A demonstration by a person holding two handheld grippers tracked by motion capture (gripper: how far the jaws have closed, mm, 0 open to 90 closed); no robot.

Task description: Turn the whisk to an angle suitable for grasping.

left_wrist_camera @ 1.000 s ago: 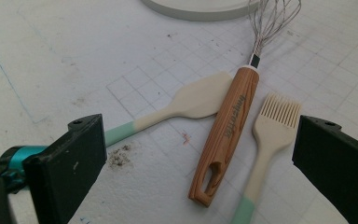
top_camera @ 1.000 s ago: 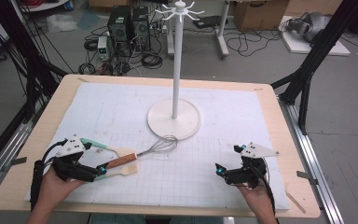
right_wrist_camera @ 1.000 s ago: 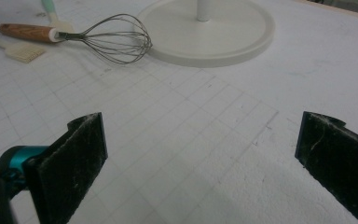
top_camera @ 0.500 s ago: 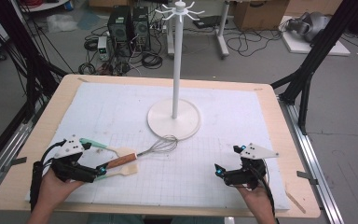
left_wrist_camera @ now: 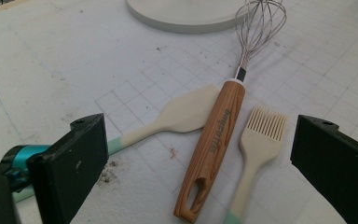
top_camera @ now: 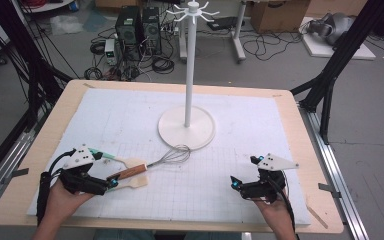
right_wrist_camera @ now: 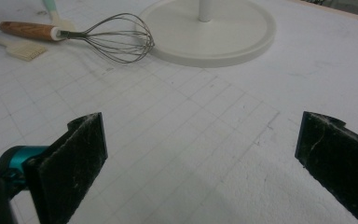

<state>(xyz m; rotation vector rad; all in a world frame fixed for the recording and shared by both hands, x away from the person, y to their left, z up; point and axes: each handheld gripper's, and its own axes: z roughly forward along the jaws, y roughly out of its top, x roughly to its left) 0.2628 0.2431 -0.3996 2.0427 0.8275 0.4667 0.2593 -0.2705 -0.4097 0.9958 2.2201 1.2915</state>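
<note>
A wooden bench (top_camera: 40, 165) topped with a white gridded mat (top_camera: 260, 150) is seen from above. A person's two hands enter from the near edge, each holding a black hand-held gripper.

The left hand-held gripper (top_camera: 111, 181) rests low at the near left of the mat. Its two black jaws stand wide apart with nothing between them. Just ahead of it lie three utensils close together. A whisk with a light brown wooden handle and a silver wire head (left_wrist_camera: 223, 126) lies slanted, its handle end nearest the gripper and its wire loops reaching the rim of the stand's base. On one side of the handle lies a cream silicone spatula with a mint green handle (left_wrist_camera: 186, 114), its blade touching or slipping under the wooden handle. On the other side lies a cream silicone basting brush with a mint green handle tip (left_wrist_camera: 258, 135), just beside the handle.

A tall white utensil stand with a round flat base and hooks at the top (top_camera: 187, 127) stands near the middle of the mat.

The right hand-held gripper (top_camera: 235, 182) sits at the near right, well apart from the utensils. Its jaws are also spread wide, with bare mat between them.
</note>
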